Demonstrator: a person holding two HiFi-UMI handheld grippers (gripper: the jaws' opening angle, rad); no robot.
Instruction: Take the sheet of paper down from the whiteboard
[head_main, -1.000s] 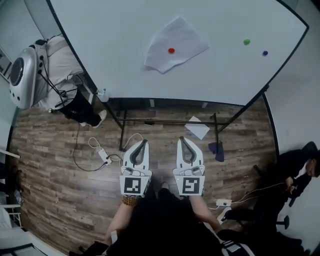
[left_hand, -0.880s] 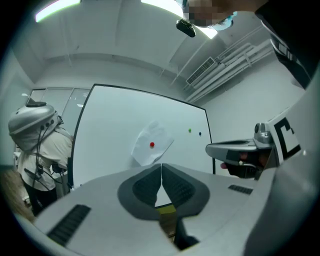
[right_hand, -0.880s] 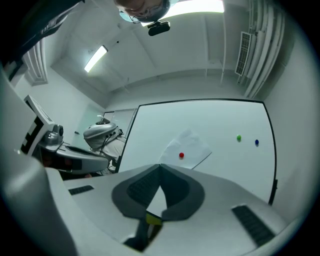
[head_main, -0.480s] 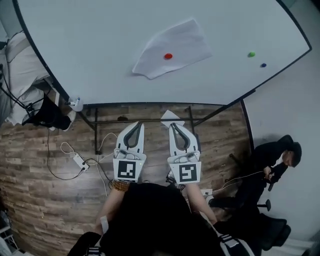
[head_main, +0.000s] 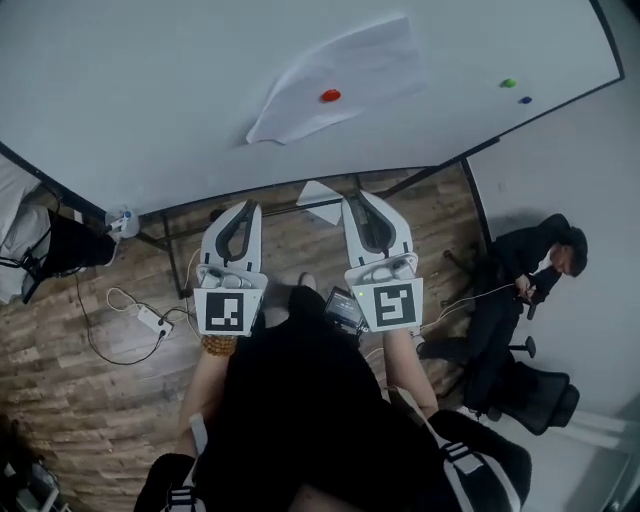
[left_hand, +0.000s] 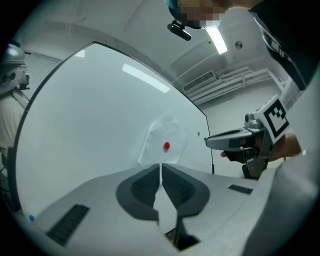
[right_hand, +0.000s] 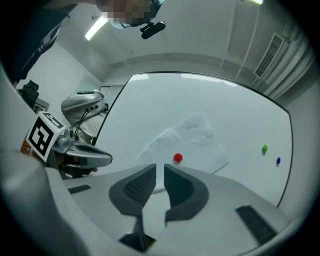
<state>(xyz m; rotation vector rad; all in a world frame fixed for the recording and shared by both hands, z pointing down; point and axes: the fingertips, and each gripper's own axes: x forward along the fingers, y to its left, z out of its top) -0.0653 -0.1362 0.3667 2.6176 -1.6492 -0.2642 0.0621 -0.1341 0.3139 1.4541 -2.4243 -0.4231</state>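
Hangs crumpled on the large white whiteboard (head_main: 150, 90): white sheet of paper (head_main: 335, 75), pinned by a small round red magnet (head_main: 330, 96), untouched and apart from both tools. Holds the white plastic left gripper (head_main: 247, 207) level, fingers pressed together, nothing between. Holds the matching right gripper (head_main: 360, 200) beside it, jaws opening to a narrow gap, nothing inside. Further right on the board: small green magnet (head_main: 509, 83), small blue magnet (head_main: 525, 100).
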